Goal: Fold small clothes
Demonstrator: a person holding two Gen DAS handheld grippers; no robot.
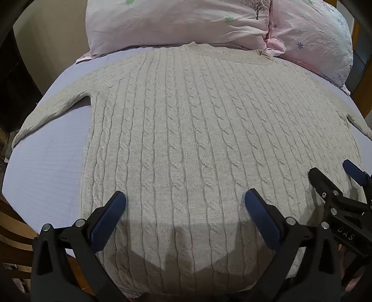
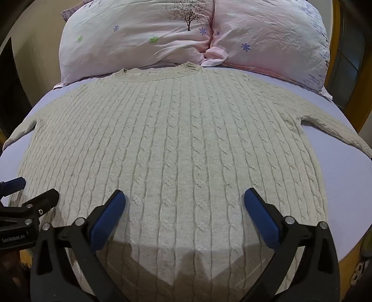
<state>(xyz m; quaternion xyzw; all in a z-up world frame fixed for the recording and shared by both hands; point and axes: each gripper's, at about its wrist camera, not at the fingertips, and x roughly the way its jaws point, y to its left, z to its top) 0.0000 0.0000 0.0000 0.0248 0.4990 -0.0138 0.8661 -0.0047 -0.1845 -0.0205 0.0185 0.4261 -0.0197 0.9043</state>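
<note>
A cream cable-knit sweater [image 1: 186, 130] lies flat on the bed, neck toward the pillows, both sleeves spread out to the sides; it also shows in the right wrist view [image 2: 181, 144]. My left gripper [image 1: 185, 202] is open and empty, hovering over the sweater's lower left part near the hem. My right gripper [image 2: 184, 201] is open and empty over the lower right part. The right gripper shows at the right edge of the left wrist view [image 1: 332, 174], and the left gripper shows at the left edge of the right wrist view [image 2: 32, 189].
The sweater lies on a lavender bed sheet [image 1: 46, 162], also seen in the right wrist view [image 2: 344, 185]. Two pink floral pillows [image 1: 176, 21] [image 2: 274, 34] lie at the head, touching the sweater's collar. A wooden bed frame [image 1: 14, 232] borders the near left edge.
</note>
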